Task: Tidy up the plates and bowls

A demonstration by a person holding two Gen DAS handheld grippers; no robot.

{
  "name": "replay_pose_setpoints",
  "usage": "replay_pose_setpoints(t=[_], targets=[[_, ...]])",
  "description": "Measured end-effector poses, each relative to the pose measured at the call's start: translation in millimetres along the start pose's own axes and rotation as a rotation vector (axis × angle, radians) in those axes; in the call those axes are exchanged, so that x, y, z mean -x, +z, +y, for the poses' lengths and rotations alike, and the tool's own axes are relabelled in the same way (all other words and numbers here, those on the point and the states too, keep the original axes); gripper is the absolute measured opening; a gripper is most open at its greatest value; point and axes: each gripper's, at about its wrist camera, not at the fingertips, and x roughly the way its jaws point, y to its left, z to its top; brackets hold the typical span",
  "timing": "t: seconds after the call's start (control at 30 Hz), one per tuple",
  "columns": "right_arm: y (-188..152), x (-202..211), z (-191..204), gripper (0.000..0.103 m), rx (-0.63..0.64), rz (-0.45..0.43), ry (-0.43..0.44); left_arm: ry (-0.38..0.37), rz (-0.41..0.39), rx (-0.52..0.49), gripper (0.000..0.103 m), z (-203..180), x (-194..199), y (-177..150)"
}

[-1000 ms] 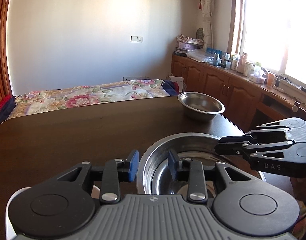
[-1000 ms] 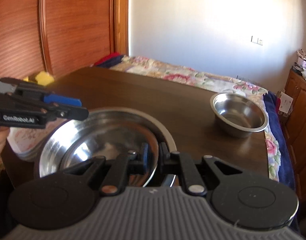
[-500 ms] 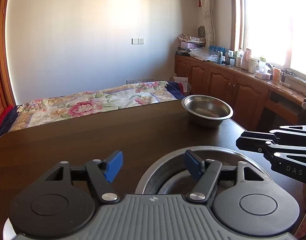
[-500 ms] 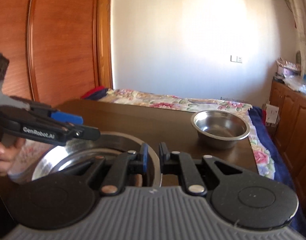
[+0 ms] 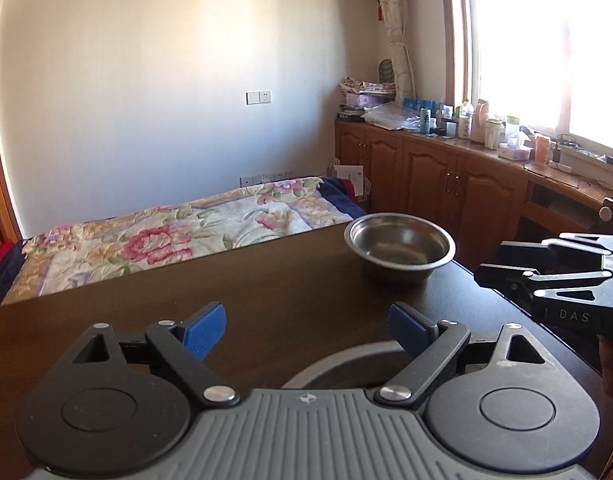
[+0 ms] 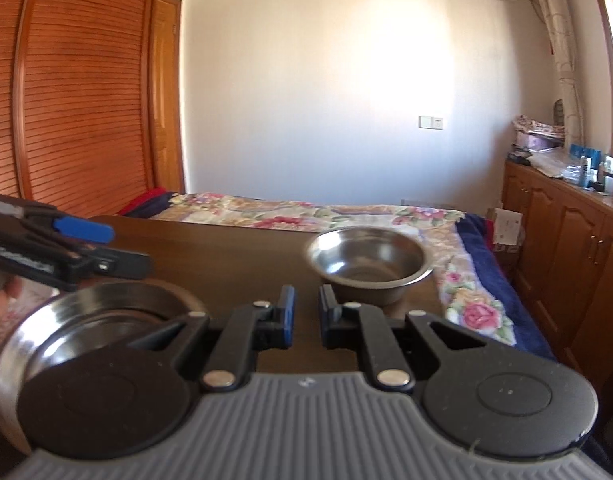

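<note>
Small steel bowl (image 6: 369, 266) stands alone at far right corner of dark surface (image 5: 266, 292); large steel bowl (image 6: 98, 320) near front edge, below both tools. Next step probably: fetch small bowl, nest inside large one, grip rim squarely. Left gripper (image 5: 302, 330) jaws opening, wide apart, nothing between. Right gripper (image 6: 306, 316) jaws opening slightly, narrow gap, empty, aimed at small bowl.

Bare dark worktop (image 5: 194, 300) is left open ahead and to the left up to its far edge, while passage on the right is blocked by the small steel bowl (image 5: 399, 246) near the far corner and, nearer, by the large steel bowl (image 6: 86, 320).
</note>
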Motion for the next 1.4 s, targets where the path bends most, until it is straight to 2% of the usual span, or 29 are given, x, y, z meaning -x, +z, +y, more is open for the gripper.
replay_pose_setpoints(t=[0.03, 0.07, 0.1, 0.23, 0.3, 0.43, 0.5, 0.57, 0.77, 0.87, 0.93, 1.0, 1.1, 1.23, 1.4], targets=[[1.2, -2.0, -3.2, 0.022, 0.002, 0.002, -0.008, -0.001, -0.002, -0.002, 0.091, -0.4, -1.1, 2.3], [2.4, -2.8, -5.8, 0.037, 0.006, 0.002, -0.018, -0.003, -0.005, -0.002, 0.091, -0.8, -2.1, 4.7], [3.3, -4.1, -8.3, 0.047, 0.012, -0.003, -0.030, -0.006, -0.008, 0.000, 0.091, -1.4, -2.9, 6.9], [9.3, -11.2, -18.5, 0.050, 0.037, -0.005, -0.055, -0.014, -0.015, -0.012, 0.093, -5.4, -7.3, 17.4], [11.2, -13.1, -23.1, 0.057, 0.041, -0.009, -0.059, -0.027, -0.017, -0.017, 0.093, -6.7, -9.1, 22.8], [14.4, -16.6, -32.3, 0.062, 0.031, -0.004, -0.049, -0.039, -0.004, -0.035, 0.094, -12.2, -15.8, 34.5], [16.8, -19.9, -37.2, 0.071, 0.035, -0.007, -0.050, -0.035, -0.003, -0.050, 0.094, -15.9, -20.5, 39.9], [19.5, -22.7, -41.2, 0.075, 0.037, -0.011, -0.049, -0.038, -0.002, -0.063, 0.094, -19.0, -26.5, 45.7], [26.1, -42.0, -56.7, 0.075, 0.022, 0.004, -0.033, -0.073, 0.010, -0.069, 0.092, -27.3, -50.5, 59.2], [26.5, -52.2, -62.4, 0.074, 0.013, 0.020, -0.030, -0.074, 0.022, -0.091, 0.083, -33.0, -64.5, 64.0], [25.0, -58.4, -65.9, 0.074, 0.000, 0.033, -0.028, -0.082, 0.040, -0.098, 0.081, -34.7, -75.2, 66.6], [24.1, -64.8, -71.2, 0.068, -0.020, 0.049, -0.026, -0.090, 0.064, -0.099, 0.072, -35.2, -86.9, 69.6], [22.7, -71.3, -79.1, 0.061, -0.057, 0.068, -0.015, -0.095, 0.104, -0.084, 0.064, -33.8, -106.7, 73.1], [20.8, -80.5, -85.4, 0.053, -0.103, 0.096, 0.008, -0.097, 0.156, -0.072, 0.058, -31.3, -130.4, 74.7], [16.2, -88.0, -93.3, 0.042, -0.191, 0.142, 0.081, -0.110, 0.206, -0.076, 0.056, -31.4, -151.6, 75.4]])
